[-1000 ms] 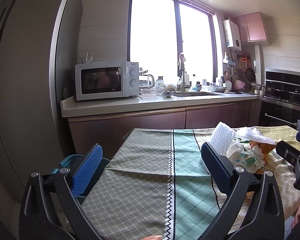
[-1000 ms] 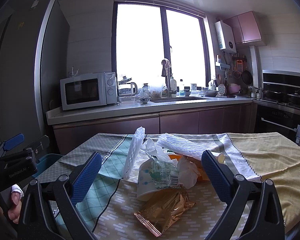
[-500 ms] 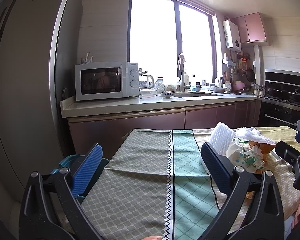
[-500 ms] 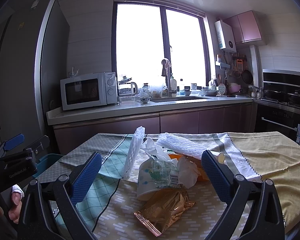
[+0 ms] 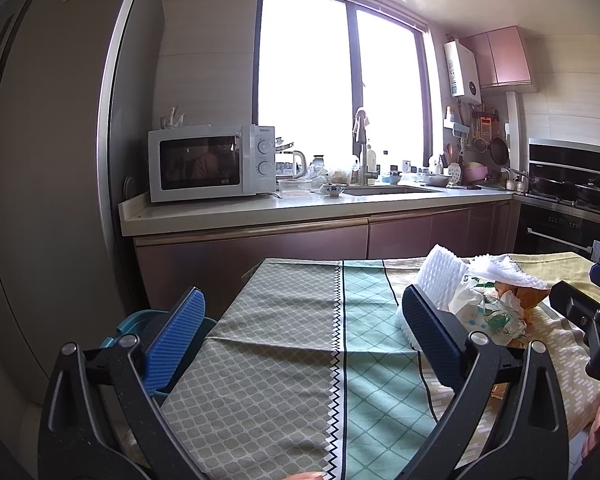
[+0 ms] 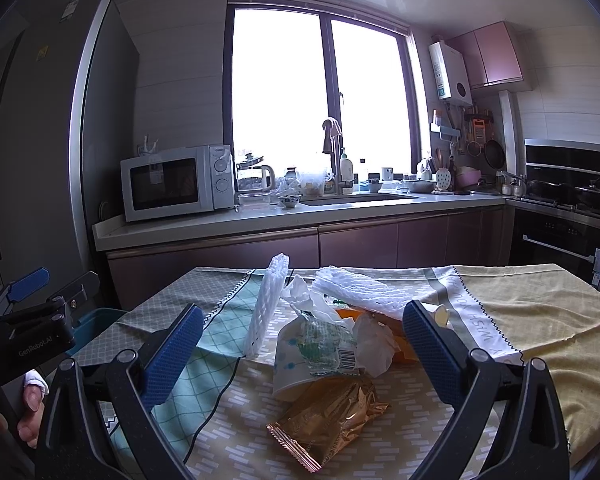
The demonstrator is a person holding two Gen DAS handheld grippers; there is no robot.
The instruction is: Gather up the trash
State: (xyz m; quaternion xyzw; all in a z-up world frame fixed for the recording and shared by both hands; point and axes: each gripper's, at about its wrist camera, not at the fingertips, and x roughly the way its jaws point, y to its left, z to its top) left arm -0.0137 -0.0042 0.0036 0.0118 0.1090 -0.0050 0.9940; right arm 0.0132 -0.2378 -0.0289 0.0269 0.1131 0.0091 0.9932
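Both jaw pairs spread wide, nothing pinched: right gripper (image 6: 302, 352) frames the trash pile (image 6: 332, 344) between its pads, gold wrapper (image 6: 328, 420) nearest; left gripper (image 5: 304, 336) over bare tablecloth (image 5: 284, 352), pile beyond its right pad.

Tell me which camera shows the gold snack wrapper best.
The right wrist view: the gold snack wrapper lies whole and unobstructed between the open fingers, at the front of the trash pile. The left wrist view does not show it; the left gripper's finger hides the pile's near side.

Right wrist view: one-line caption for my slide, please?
Open right gripper faces a trash pile on the table: gold wrapper, paper cup, foam netting.
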